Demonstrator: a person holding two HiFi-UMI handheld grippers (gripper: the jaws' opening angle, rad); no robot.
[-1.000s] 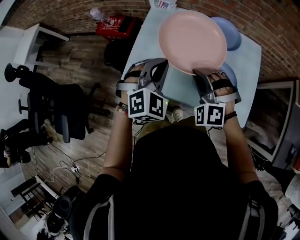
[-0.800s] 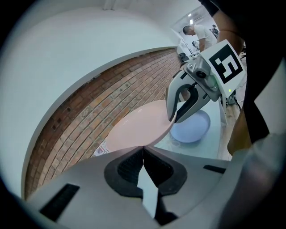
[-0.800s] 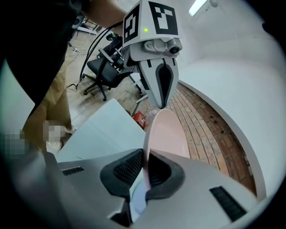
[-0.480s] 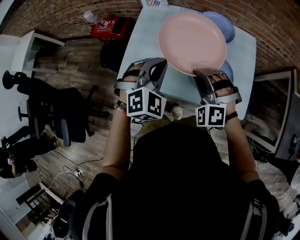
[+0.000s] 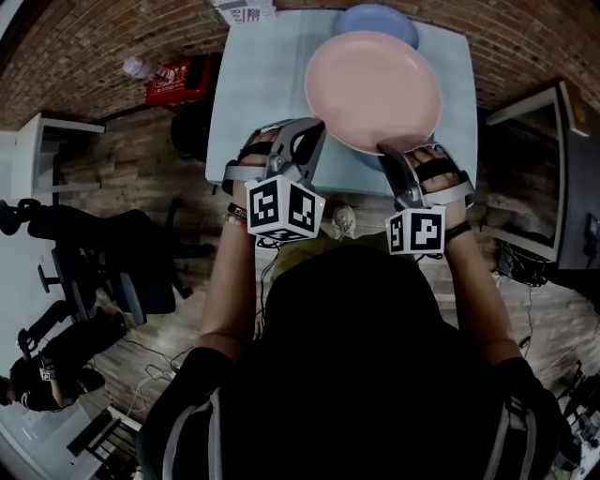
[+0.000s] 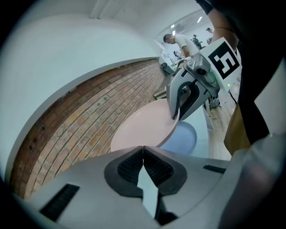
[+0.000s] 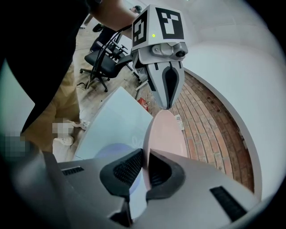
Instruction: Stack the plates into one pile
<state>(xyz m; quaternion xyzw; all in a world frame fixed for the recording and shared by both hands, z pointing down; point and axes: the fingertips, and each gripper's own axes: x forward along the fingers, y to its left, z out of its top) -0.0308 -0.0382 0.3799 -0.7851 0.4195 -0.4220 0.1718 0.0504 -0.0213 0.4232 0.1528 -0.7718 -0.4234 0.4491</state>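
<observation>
A large pink plate [image 5: 373, 91] hangs tilted above the pale table [image 5: 253, 84]. My right gripper [image 5: 394, 148] is shut on its near rim, and the rim shows pinched between the pads in the right gripper view [image 7: 145, 156]. My left gripper [image 5: 309, 131] hovers beside the plate's left edge, shut with nothing in it [image 6: 143, 150]. One blue plate [image 6: 185, 138] lies on the table under the pink one. A second blue plate [image 5: 378, 17] peeks out at the table's far edge.
A small printed box [image 5: 242, 11] stands at the table's back left corner. A red crate and a bottle [image 5: 173, 80] lie on the floor to the left, near a black office chair [image 5: 122, 253]. A dark desk [image 5: 525, 169] flanks the table's right side. A brick wall runs behind.
The pink plate stays gripped by the right gripper. The table has slid left in the head view, and the pink plate now covers more of the far blue plate.
</observation>
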